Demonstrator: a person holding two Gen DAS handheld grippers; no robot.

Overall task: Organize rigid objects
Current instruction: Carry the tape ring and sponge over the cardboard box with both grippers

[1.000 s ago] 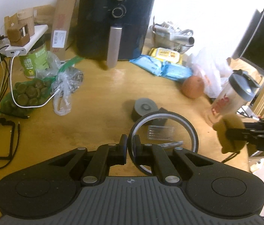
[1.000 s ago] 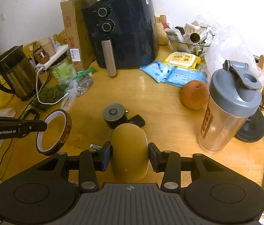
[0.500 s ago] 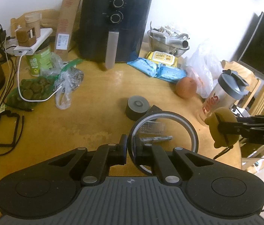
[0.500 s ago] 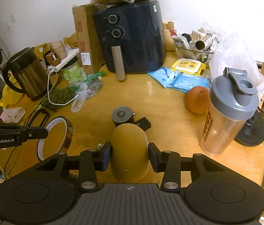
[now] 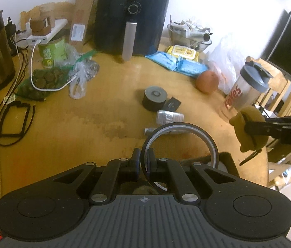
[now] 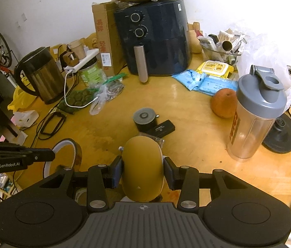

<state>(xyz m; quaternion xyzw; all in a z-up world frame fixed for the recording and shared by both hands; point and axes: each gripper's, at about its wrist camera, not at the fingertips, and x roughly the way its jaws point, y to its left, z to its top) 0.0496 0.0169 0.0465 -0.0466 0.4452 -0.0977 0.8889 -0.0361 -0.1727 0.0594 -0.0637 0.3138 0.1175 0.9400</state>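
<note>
Tape ring (image 5: 180, 142) – pinched by its wall in L gripper (image 5: 143, 163), jaws nearly shut on the thin band, ring held upright in the air above table's near edge. Yellow rounded object (image 6: 142, 168) (identity unclear) – clamped between R gripper (image 6: 142, 171) pads, jaws part-open to its width, also held off the table.

Progress, judged: both picked up, neither placed yet; no obvious bin or tray in view, so destination unknown. Left on table near centre: black cylinder (image 6: 144, 119), flat black device (image 6: 162, 129) touching it, a clear packet (image 5: 169, 116) just in front. Likely next items.

Surface: round wooden table (image 6: 186, 103), stained patch mid-table, cluttered. Air fryer (image 6: 155, 37) at back w/ cardboard box (image 6: 104, 39) beside; kettle (image 6: 40, 76) and cables far left; shaker bottle (image 6: 254, 113) and orange (image 6: 223, 103) right. White wall behind, wooden chair at right edge.
</note>
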